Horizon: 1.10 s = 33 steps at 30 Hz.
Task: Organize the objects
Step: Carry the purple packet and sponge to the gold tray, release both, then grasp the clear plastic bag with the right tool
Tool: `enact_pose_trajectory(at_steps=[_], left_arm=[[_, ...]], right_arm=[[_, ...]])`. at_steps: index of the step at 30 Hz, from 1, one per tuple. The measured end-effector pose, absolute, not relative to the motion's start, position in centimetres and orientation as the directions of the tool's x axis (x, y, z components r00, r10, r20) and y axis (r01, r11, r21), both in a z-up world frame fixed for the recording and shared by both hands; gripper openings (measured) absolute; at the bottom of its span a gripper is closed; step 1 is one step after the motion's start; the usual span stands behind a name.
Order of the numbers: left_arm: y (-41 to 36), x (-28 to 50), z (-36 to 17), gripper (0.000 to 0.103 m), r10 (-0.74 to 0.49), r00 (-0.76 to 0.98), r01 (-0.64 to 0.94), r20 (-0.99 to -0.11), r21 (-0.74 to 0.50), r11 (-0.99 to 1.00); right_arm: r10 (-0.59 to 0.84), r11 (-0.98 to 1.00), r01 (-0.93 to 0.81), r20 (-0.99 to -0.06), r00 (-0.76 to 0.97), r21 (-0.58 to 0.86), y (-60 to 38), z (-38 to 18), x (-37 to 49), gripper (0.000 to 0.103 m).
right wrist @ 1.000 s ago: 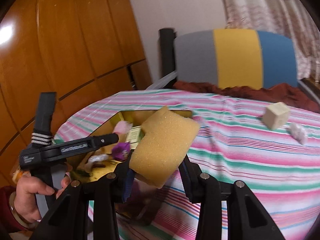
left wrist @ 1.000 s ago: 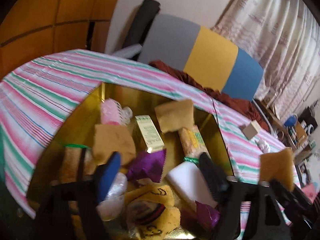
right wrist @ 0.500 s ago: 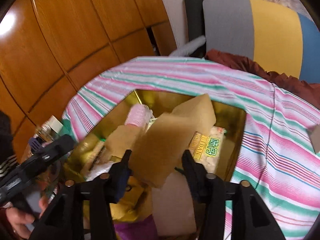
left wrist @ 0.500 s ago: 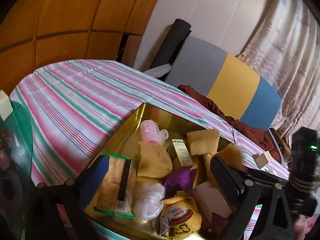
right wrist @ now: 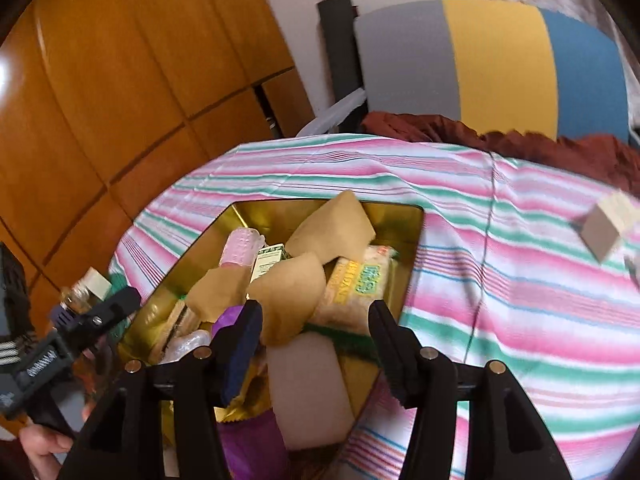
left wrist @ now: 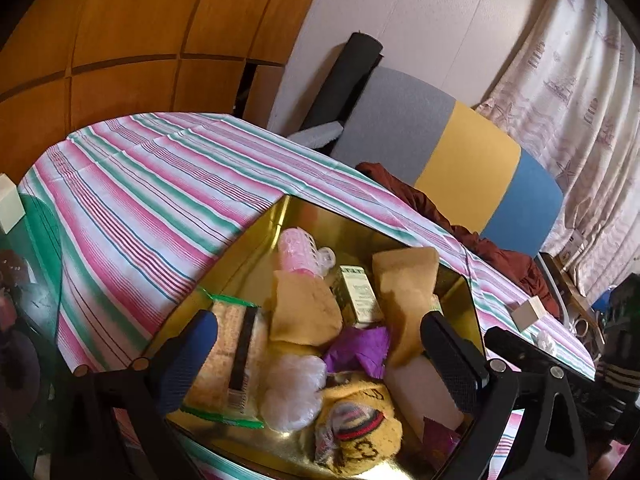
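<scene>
Right tongs (right wrist: 316, 344) are opening with the sponge (right wrist: 292, 300) loose between them at frame centre over the crowded gold tray (right wrist: 404, 248), left tongs (left wrist: 320, 360) released; the sponge may tumble onto the desk (right wrist: 520, 280).

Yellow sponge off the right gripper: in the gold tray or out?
In. The yellow sponge lies atop the gold tray's pile; right gripper jaws are opening, clear of it.

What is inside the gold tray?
The gold tray holds three sponges, a pink roller, a small box, purple wrapper and packets, piled up. Whatever lies beneath is hidden.
</scene>
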<state>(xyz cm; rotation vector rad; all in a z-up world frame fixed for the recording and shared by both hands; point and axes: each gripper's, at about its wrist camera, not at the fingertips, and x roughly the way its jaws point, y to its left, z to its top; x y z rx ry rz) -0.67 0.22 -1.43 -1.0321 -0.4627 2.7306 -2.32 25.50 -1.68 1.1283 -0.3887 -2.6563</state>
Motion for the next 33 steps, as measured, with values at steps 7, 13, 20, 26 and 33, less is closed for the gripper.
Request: enact_pose_trajectory(at_steps=[7,13,20,26,33], left_arm=[[2.3,0.1,-1.2,0.102,0.357,-0.700,-0.149,-0.619,-0.362,-0.920],[4.8,1.6,-0.3,0.103,0.405,-0.682,-0.240,-0.609,-0.337,-0.910],[7.3,3.7,0.7,0.103,0.460,-0.660,-0.318,-0.593,-0.334,-0.887],[11.0,5.4,0.8,0.103,0.514,-0.608,-0.400,-0.605,-0.326,-0.857],[17.5,7.4,0.4,0.103,0.564,-0.518,-0.519,-0.643,-0.287,-0.805]], right_arm=[[-0.277,-0.935,0.037,-0.659,-0.699,0.353,27.9,-1.8,0.0,0.056],[-0.221,-0.942,-0.024,-0.674,-0.705,0.334,30.0,-2.4,1.5,0.056],[-0.100,-0.965,-0.102,-0.700,-0.707,0.241,33.1,-3.4,3.5,0.056],[0.004,-0.952,-0.232,-0.745,-0.667,0.202,38.8,-5.7,5.4,0.056],[0.105,-0.905,-0.380,-0.764,-0.637,0.192,47.7,-6.4,6.4,0.058]])
